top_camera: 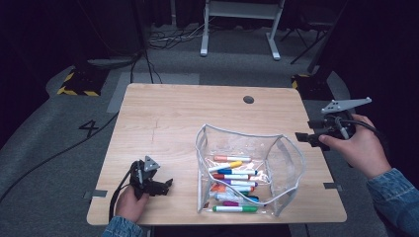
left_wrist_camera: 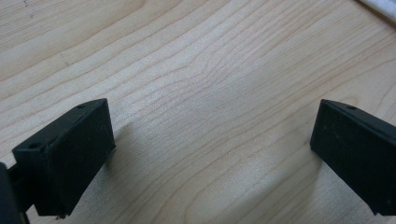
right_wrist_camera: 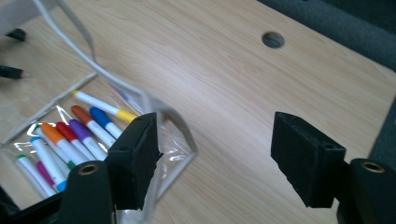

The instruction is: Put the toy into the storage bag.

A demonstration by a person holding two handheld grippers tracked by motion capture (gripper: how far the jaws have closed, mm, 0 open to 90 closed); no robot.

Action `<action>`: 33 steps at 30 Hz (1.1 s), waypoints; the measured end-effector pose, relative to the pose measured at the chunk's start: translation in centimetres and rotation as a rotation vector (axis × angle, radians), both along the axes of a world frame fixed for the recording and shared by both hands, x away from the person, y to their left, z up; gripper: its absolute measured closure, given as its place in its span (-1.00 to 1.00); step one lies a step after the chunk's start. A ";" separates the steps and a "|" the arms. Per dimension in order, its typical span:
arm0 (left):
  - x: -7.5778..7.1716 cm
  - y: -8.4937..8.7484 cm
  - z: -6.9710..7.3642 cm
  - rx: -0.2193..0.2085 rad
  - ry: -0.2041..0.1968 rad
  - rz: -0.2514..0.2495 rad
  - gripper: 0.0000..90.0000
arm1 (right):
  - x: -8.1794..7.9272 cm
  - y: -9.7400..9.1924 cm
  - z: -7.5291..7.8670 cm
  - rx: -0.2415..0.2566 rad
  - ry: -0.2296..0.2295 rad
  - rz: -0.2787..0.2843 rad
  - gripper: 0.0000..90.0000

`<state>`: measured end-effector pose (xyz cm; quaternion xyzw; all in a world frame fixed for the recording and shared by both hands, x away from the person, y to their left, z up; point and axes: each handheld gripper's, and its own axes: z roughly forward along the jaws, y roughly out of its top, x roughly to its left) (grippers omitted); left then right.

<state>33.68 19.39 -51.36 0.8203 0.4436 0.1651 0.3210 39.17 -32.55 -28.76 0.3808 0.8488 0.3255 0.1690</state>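
A pale wooden desk (top_camera: 168, 118) with a round cable hole (top_camera: 248, 99) stands on grey carpet (top_camera: 44, 133) in a dark room. A clear pouch (top_camera: 247, 168) of colored markers (top_camera: 232, 180) sits right of center. The left tool (top_camera: 165, 185) rests near the front-left corner, jaws apart; the right tool (top_camera: 302, 138) hovers just beside the pouch, jaws apart and empty.

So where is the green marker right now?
In the high view, the green marker lies inside the clear pouch on the table's right half, nearest the front edge, just below the other markers.
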 end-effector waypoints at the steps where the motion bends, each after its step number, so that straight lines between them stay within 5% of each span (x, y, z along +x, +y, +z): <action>1: 0.0 0.0 0.0 0.000 0.000 0.000 -1.00 | 0.1 -0.4 -0.4 -0.001 0.006 -0.014 -0.27; 12: 0.0 0.0 0.0 0.003 0.001 -0.003 -1.00 | 0.6 -5.1 -8.2 -0.021 0.147 -0.147 -0.29; 21: 0.0 0.0 0.0 0.002 0.001 -0.002 -1.00 | -0.5 -6.5 -13.4 -0.010 0.222 -0.164 -0.33; 28: 0.0 0.0 0.0 0.005 0.001 -0.001 -1.00 | -1.9 -7.3 -17.0 -0.008 0.229 -0.169 -0.35; 33: 0.0 0.0 0.0 0.002 0.002 -0.003 -1.00 | -3.1 -7.7 -19.4 0.020 0.177 -0.165 -0.36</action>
